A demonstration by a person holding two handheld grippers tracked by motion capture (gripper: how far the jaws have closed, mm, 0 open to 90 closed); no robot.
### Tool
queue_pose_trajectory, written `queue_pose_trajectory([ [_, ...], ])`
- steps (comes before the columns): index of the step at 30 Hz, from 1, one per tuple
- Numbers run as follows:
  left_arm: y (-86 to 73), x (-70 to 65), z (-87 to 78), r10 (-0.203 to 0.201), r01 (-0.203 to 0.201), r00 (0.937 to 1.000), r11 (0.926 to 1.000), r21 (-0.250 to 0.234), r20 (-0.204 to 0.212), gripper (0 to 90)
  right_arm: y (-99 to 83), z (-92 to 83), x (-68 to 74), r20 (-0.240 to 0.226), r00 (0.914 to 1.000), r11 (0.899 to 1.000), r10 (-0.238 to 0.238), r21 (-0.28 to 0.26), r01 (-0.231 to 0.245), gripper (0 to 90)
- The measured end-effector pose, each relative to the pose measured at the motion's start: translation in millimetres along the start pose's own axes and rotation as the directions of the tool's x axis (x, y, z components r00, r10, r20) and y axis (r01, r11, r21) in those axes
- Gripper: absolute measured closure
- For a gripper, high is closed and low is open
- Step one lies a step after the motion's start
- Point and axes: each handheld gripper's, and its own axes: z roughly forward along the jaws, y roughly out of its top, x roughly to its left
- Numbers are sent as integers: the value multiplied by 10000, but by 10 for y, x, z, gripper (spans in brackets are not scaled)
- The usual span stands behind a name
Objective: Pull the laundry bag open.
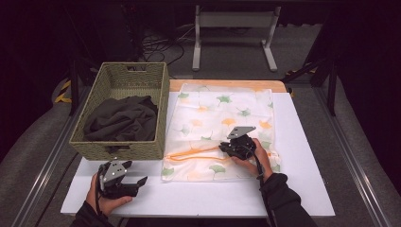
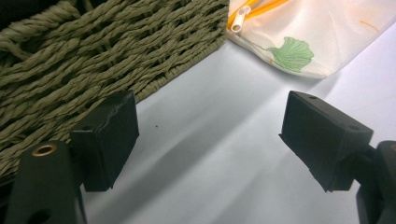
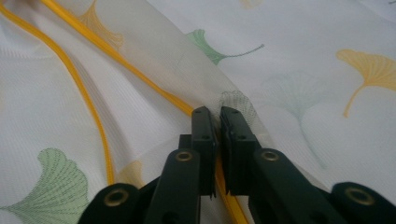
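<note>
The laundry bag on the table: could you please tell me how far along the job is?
Done: the laundry bag lies flat and its orange zipper stands open. In hand: the right tool is shut on the bag's mesh at the zipper edge, while the left tool waits open beside the basket. Left: the dark garment is in the basket, not in the bag.

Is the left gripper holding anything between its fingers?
No; in the left gripper view the left gripper has its fingers wide apart over bare white table.
</note>
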Motion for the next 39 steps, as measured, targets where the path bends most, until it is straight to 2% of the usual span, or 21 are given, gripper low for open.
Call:
queue_pose_trajectory([
  [3, 10, 5, -22, -9, 8, 10000, 9999, -160, -33, 180, 3, -20, -1, 220, 9998, 10000, -18, 10, 18, 874],
  [7, 34, 37, -106, -12, 15, 10000, 9977, -678, 53, 151, 40, -149, -7, 493, 9986, 9980, 166, -621, -135, 880],
  [8, 34, 37, -106, -12, 15, 10000, 9977, -678, 53, 146, 58, -190, -6, 519, 9985, 9970, 187, -764, -147, 880],
  [9, 53, 47, -142, 58, -59, 10000, 9968, -794, -18, 146, 58, -190, -6, 519, 9985, 9970, 187, -764, -147, 880],
  [11, 105, 57, -215, 351, -371, 9991, 9951, -913, -231, 130, 128, -324, 18, 418, 9984, 9914, 378, -1268, -322, 881],
  [12, 131, 65, -259, 406, -435, 9987, 9937, -1037, -302, 123, 152, -364, 30, 439, 9984, 9904, 351, -1352, -289, 881],
  [13, 177, 85, -337, 374, -408, 9989, 9901, -1344, -277, 117, 176, -406, 40, 541, 9979, 9893, 353, -1433, -272, 882],
  [15, 242, 118, -427, 440, -504, 9981, 9850, -1651, -422, 110, 209, -476, 47, 576, 9974, 9852, 428, -1686, -325, 882],
  [16, 242, 118, -427, 440, -504, 9981, 9850, -1651, -422, 100, 224, -508, 47, 549, 9973, 9830, 486, -1794, -380, 882],
  [19, 377, 225, -552, 329, -394, 9988, 9809, -1903, -372, 79, 254, -553, 60, 534, 9974, 9806, 477, -1925, -366, 883],
  [21, 504, 303, -611, 445, -523, 9980, 9793, -1956, -442, 75, 282, -573, 76, 547, 9976, 9801, 422, -1963, -307, 883],
  [22, 573, 342, -628, 595, -674, 9971, 9791, -1919, -468, 75, 300, -583, 90, 574, 9976, 9795, 392, -1994, -270, 883],
  [24, 754, 424, -628, 1076, -1220, 9902, 9767, -1767, -892, 100, 333, -601, 114, 607, 9978, 9783, 274, -2066, -143, 883],
  [26, 898, 505, -564, 1309, -1415, 9875, 9815, -1287, -873, 99, 365, -618, 127, 640, 9978, 9762, 182, -2169, -39, 883],
  [29, 1043, 643, -427, 1250, -1307, 9899, 9875, -879, -669, 89, 403, -664, 135, 724, 9973, 9726, 128, -2324, 44, 884],
  [31, 1125, 752, -308, 1182, -1226, 9888, 9915, -439, -914, 89, 431, -704, 146, 762, 9970, 9694, 143, -2454, 48, 884],
  [33, 1175, 865, -226, 898, -923, 9922, 9954, -256, -862, 91, 459, -736, 160, 776, 9969, 9660, 99, -2582, 105, 884],
  [34, 1175, 865, -226, 898, -923, 9922, 9954, -256, -862, 87, 459, -736, 160, 776, 9969, 9660, 99, -2582, 105, 884],
  [36, 1222, 972, -120, 1063, -1037, 9896, 9941, 315, -973, 86, 482, -735, 176, 799, 9968, 9656, 62, -2594, 148, 884],
  [38, 1239, 1040, -52, 816, -769, 9939, 9950, 640, -747, 57, 485, -723, 182, 777, 9970, 9659, 26, -2582, 176, 884],
  [39, 1269, 1051, -34, 918, -851, 9927, 9927, 851, -787, 59, 481, -719, 184, 741, 9972, 9661, 39, -2576, 154, 884],
])
